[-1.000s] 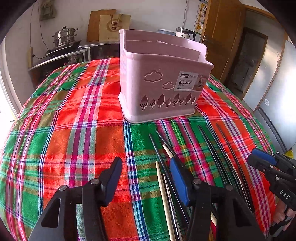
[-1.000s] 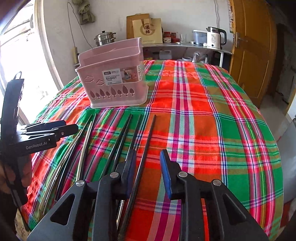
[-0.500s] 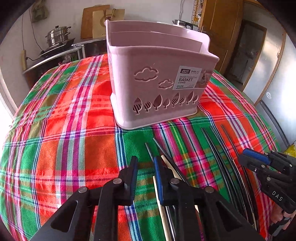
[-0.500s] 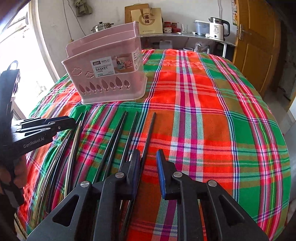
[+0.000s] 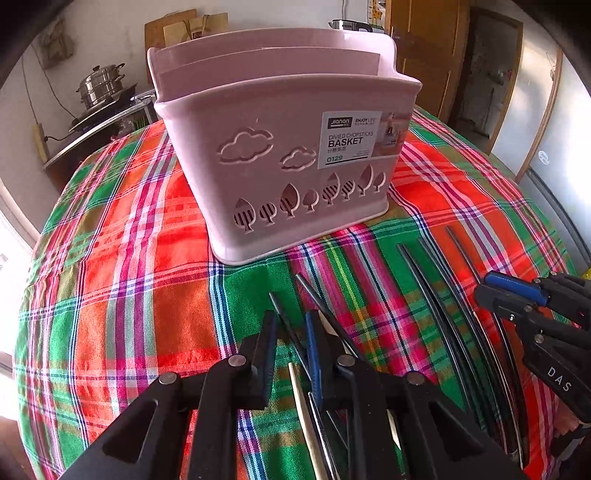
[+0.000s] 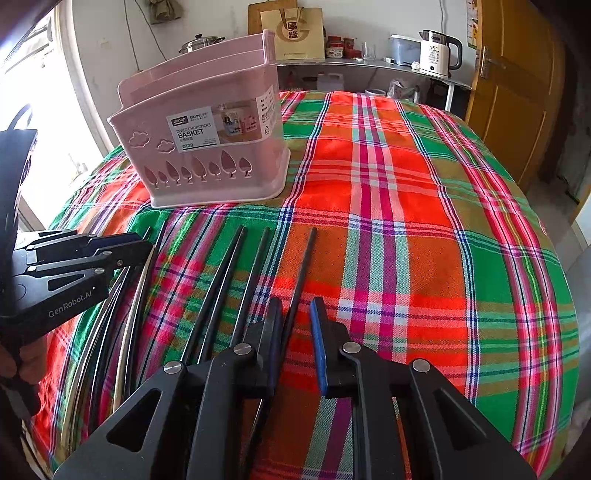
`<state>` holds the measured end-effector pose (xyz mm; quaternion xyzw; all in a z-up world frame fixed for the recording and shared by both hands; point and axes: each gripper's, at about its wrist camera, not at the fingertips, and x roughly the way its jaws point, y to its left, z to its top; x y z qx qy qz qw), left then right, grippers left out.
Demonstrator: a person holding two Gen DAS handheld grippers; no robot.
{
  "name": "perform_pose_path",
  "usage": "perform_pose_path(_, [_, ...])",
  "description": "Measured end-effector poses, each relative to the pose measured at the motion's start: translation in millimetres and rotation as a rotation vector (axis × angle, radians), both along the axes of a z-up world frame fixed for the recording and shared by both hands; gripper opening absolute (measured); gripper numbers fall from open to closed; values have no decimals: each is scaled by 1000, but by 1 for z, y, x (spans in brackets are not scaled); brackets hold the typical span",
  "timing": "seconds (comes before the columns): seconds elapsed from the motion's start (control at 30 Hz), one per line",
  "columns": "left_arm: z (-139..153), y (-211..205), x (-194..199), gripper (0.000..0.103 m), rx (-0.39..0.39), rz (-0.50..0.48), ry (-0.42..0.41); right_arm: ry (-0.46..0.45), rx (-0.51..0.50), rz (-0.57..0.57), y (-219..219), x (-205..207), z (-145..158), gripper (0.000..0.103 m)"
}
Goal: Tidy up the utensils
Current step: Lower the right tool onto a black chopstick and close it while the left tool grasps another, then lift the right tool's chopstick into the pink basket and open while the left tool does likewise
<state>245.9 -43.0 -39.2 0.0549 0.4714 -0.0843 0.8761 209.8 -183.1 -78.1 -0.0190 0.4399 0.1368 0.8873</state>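
Note:
A pink divided chopsticks basket point(image 5: 288, 147) point(image 6: 207, 155) stands upright on the plaid tablecloth point(image 5: 129, 295). In front of it lie several loose chopsticks, dark, silver and pale wood. My left gripper point(image 5: 291, 328) points down over the left group. Its jaws are closing around a thin dark chopstick point(image 5: 282, 312), and a gap still shows beside it. A pale wooden chopstick point(image 5: 303, 406) lies just under the fingers. My right gripper point(image 6: 295, 314) is closing around the rightmost black chopstick point(image 6: 304, 266), which lies on the cloth with a gap left. Each gripper appears in the other's view point(image 5: 484, 288) point(image 6: 144, 247).
Two more black chopsticks point(image 6: 236, 266) lie left of the right gripper, with silver ones point(image 6: 129, 314) beyond. A counter behind holds a steel pot point(image 5: 99, 85), a paper bag point(image 6: 291, 33) and a kettle point(image 6: 437, 51). A wooden door point(image 6: 517, 92) is at the right. The cloth drops off at the table's edges.
Both grippers have moved forward toward the basket and sunk a little. Both pairs of jaws have narrowed from wide apart to close around one chopstick each.

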Motion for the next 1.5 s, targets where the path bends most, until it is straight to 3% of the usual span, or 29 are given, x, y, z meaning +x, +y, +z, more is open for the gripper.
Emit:
perform_pose_path(0.1, [0, -1, 0, 8, -6, 4, -3, 6, 7, -2, -1, 5, 1, 8])
perform_pose_path(0.33, [15, 11, -4, 6, -140, 4, -10, -10, 33, 6, -4, 1, 11, 5])
perform_pose_path(0.67, [99, 24, -38, 5, -247, -34, -159, -128, 87, 34, -8, -24, 63, 5])
perform_pose_path(1.0, [180, 30, -79, 4, -270, -81, -320, -274, 145, 46, -14, -51, 122, 5])
perform_pose_path(1.5, [217, 35, -71, 4, -279, -75, -345, -359, 172, 69, -16, -54, 164, 5])
